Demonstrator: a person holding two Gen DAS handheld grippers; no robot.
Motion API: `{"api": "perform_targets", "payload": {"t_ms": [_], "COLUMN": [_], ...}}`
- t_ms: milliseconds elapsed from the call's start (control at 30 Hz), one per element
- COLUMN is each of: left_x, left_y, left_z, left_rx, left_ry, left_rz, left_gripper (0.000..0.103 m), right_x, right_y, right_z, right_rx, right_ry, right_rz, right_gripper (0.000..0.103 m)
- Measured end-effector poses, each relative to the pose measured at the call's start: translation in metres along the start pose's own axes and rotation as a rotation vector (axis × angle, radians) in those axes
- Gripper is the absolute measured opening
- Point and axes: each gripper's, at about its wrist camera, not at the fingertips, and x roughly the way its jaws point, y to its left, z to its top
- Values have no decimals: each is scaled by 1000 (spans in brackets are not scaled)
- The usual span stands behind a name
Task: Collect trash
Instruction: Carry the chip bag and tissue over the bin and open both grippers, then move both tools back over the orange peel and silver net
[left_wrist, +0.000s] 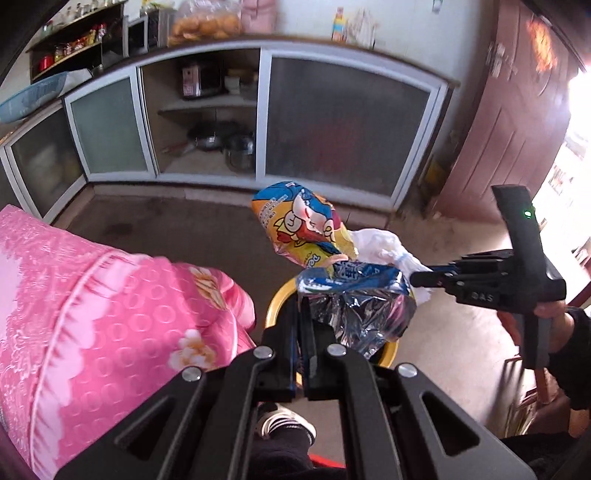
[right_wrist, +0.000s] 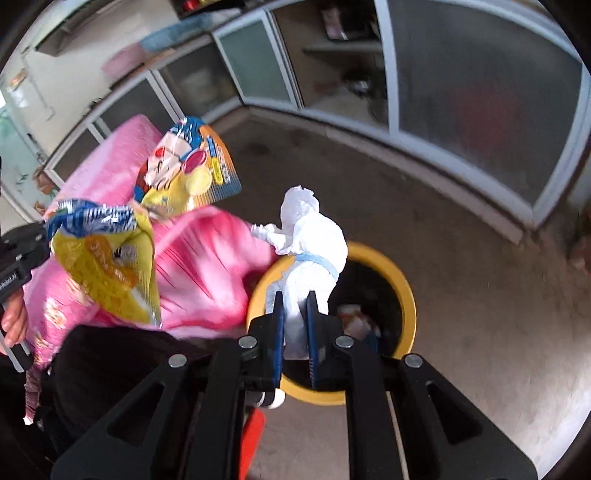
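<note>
My left gripper (left_wrist: 301, 308) is shut on a bunch of snack wrappers (left_wrist: 295, 225): a yellow-and-blue cartoon bag and a torn bag with a silver foil lining (left_wrist: 365, 317). It hangs just over a yellow-rimmed bin (left_wrist: 272, 304) on the floor. In the right wrist view, my right gripper (right_wrist: 295, 308) is shut on a crumpled white tissue wad (right_wrist: 310, 236) with a pale blue band, held above the bin's yellow rim (right_wrist: 406, 291). Scraps lie in the bin's dark inside. The right gripper (left_wrist: 424, 278) comes in from the right, and the left gripper (right_wrist: 26, 251) with the wrappers (right_wrist: 107, 266) from the left.
A pink floral quilt (left_wrist: 103, 314) bulges right beside the bin on the left. Low cabinets with frosted sliding doors (left_wrist: 343, 122) line the far side, one bay open with pots. A brown wooden door (left_wrist: 513, 122) stands at the right. A person's striped shoe (left_wrist: 286, 424) is below.
</note>
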Motion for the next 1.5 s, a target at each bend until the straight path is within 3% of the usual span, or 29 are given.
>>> {"api": "perform_targets", "payload": {"t_ms": [267, 600, 633, 667, 700, 733, 800, 933, 1200, 1367, 1500], "left_x": [64, 91, 92, 91, 90, 90, 82, 63, 13, -53, -125], "left_y": [-24, -36, -36, -36, -36, -36, -37, -41, -40, -19, 21], "left_z": [9, 11, 11, 11, 12, 13, 15, 22, 29, 19, -16], "left_rx": [56, 65, 66, 62, 53, 44, 14, -32, -115, -148, -166], "left_ry": [113, 149, 150, 151, 146, 136, 91, 20, -100, -219, -303], "left_rz": [19, 51, 69, 72, 72, 72, 74, -24, -110, -51, 117], "left_gripper": [1, 2, 8, 13, 35, 59, 84, 88, 90, 92, 95], "right_x": [31, 61, 64, 67, 67, 63, 58, 31, -33, -61, -73], "right_y": [-23, -35, -37, -40, -45, -52, -59, -73, -79, -37, 29], "right_z": [-15, -10, -10, -8, -8, -10, -14, -21, -11, 13, 34], "right_rx": [66, 67, 73, 77, 92, 129, 146, 178, 187, 43, -142], "right_ry": [77, 152, 159, 163, 157, 133, 142, 90, -72, -220, -296], "right_rz": [-5, -16, -36, -48, -42, -29, -52, -97, -132, -101, 3], "right_gripper": [10, 15, 19, 42, 71, 76, 76, 76, 76, 76, 76]}}
